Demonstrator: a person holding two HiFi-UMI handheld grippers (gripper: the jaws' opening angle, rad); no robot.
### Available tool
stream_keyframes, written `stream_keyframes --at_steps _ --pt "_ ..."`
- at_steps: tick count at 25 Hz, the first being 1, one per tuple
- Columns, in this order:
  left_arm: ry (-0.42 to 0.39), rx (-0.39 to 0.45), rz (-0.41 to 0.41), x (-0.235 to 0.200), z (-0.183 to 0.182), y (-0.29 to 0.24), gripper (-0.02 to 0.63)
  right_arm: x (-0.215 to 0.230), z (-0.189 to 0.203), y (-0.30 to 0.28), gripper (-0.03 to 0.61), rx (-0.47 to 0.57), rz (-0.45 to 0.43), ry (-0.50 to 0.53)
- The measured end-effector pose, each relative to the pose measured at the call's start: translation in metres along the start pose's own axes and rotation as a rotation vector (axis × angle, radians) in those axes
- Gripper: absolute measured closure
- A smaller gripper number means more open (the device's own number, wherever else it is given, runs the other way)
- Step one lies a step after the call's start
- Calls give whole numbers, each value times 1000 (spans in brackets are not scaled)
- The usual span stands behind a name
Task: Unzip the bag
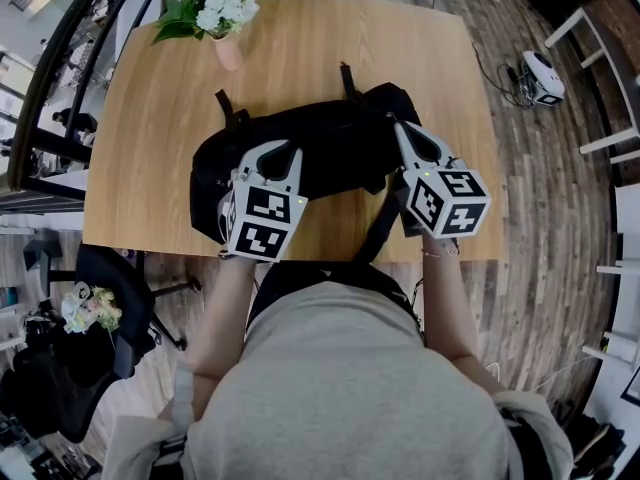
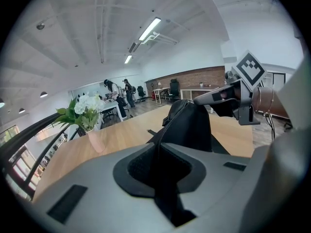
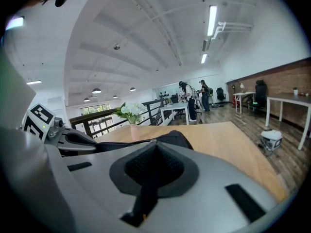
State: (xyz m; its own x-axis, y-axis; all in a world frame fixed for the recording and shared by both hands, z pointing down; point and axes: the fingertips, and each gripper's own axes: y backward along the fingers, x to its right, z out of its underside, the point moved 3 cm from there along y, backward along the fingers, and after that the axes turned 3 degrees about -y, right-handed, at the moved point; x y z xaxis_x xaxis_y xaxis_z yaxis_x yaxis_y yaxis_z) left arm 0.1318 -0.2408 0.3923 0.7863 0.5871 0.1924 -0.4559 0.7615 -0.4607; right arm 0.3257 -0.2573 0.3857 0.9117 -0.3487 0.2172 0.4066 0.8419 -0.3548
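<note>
A black bag [image 1: 340, 148] lies on the wooden table [image 1: 300, 48], near its front edge. My left gripper [image 1: 288, 148] is shut on the bag's fabric at the zipper seam, left of the middle. In the left gripper view the black cloth [image 2: 189, 125] runs straight into the closed jaws [image 2: 158, 147]. My right gripper [image 1: 400, 126] is at the bag's right end, shut on the zipper pull. In the right gripper view a small metal slider [image 3: 151, 141] sits just in front of its tips [image 3: 154, 145]. Each gripper sees the other [image 2: 214, 97] [image 3: 82, 142].
A pink vase of white flowers [image 1: 225, 13] stands at the table's far left. A bag strap [image 1: 380, 228] hangs over the front edge by my body. An office chair [image 1: 110, 288] stands left of me, and white furniture [image 1: 600, 88] on the floor to the right.
</note>
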Motion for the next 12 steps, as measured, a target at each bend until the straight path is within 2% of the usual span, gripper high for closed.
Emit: stream_keyframes --at_steps 5,12 --pt "9 -2 1 -1 0 2 565 6 -2 2 568 12 20 -23" --pt "13 13 -14 1 1 2 561 4 -5 2 565 16 18 -5"
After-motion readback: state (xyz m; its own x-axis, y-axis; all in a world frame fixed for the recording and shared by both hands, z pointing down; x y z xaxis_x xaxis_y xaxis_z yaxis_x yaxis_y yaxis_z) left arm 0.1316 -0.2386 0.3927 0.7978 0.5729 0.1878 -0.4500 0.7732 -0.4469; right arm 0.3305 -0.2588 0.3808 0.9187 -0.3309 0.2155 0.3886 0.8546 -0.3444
